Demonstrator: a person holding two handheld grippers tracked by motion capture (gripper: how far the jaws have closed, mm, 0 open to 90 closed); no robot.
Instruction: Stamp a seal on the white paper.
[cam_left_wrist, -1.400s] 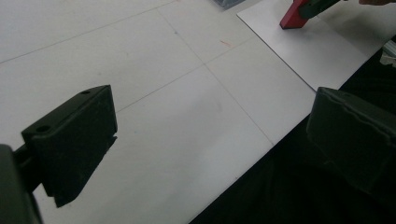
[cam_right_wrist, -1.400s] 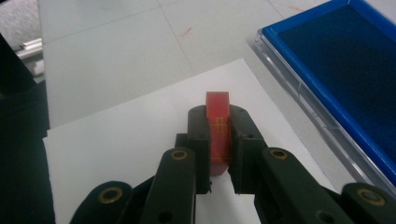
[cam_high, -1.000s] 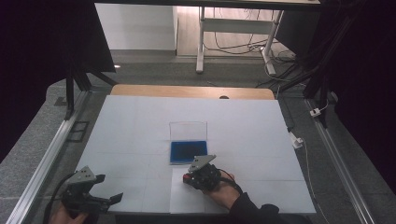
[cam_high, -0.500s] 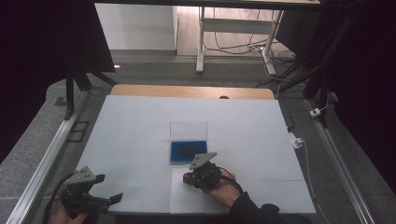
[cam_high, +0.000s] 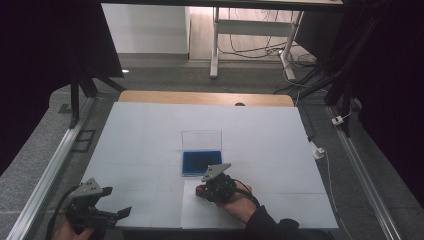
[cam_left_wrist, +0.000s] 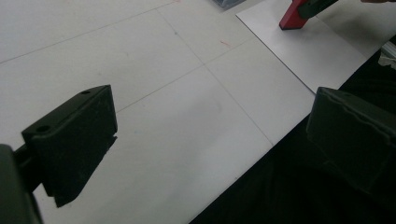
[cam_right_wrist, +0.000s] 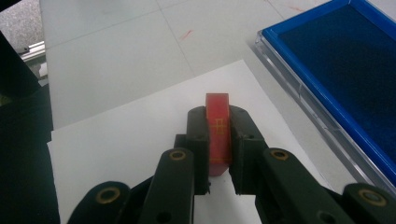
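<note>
Looking down from the high view: right gripper (cam_high: 202, 190) low over white paper sheet (cam_high: 197, 212), just near of open blue ink pad (cam_high: 201, 162); left gripper (cam_high: 117, 214) idle at table's near-left corner. Left gripper view: jaws wide apart, nothing between, red stamp (cam_left_wrist: 292, 16) far off, foot on paper. Right gripper view: jaws clamped on red stamp (cam_right_wrist: 217, 133), paper blank — likely inked, print pending.

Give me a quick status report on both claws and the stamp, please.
Right claw shut on red stamp, stamp over white paper sheet. Left claw open, holding nothing, near table edge. Blue ink pad beside the sheet, lid open. Nothing in the way.
</note>
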